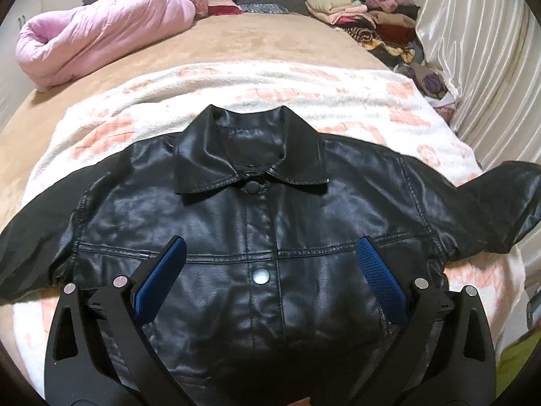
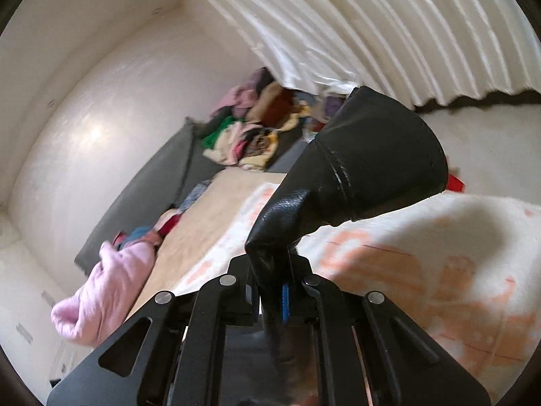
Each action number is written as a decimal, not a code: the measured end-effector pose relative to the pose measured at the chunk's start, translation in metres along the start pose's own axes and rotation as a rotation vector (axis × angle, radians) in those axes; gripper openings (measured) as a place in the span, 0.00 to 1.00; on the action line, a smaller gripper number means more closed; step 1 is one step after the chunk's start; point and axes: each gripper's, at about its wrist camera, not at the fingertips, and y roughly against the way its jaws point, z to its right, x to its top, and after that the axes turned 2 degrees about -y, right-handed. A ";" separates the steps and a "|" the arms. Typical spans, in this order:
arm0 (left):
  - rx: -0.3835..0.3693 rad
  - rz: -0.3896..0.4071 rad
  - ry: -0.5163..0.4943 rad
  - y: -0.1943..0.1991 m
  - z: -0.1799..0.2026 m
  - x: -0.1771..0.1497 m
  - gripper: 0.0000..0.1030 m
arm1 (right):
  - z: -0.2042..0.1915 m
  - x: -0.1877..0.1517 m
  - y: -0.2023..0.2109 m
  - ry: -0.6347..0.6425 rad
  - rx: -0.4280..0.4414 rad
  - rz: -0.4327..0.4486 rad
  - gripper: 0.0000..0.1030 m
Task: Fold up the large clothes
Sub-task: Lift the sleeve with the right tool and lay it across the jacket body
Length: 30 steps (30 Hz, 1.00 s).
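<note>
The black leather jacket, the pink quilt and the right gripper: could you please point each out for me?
black leather jacket [image 1: 270, 223], left wrist view, on its buttoned front panel.
pink quilt [image 1: 101, 40], left wrist view, on the middle of the roll.
right gripper [image 2: 272, 291], right wrist view, between its fingertips, clamped on the sleeve.

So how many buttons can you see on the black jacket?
2. A black button under the collar, a silver button lower on the jacket. More may be hidden below.
</note>
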 end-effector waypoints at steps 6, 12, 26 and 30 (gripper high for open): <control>-0.040 0.016 0.020 0.016 -0.018 0.006 0.91 | -0.054 -0.007 0.002 0.097 0.071 -0.028 0.07; -0.061 0.036 0.065 0.031 -0.042 0.013 0.91 | -0.123 -0.025 0.006 0.207 0.193 -0.058 0.07; -0.158 0.073 0.211 0.055 -0.117 0.024 0.91 | -0.263 -0.103 -0.005 0.413 0.445 -0.198 0.05; -0.168 0.091 0.239 0.062 -0.134 0.024 0.91 | -0.293 -0.138 -0.002 0.466 0.491 -0.233 0.05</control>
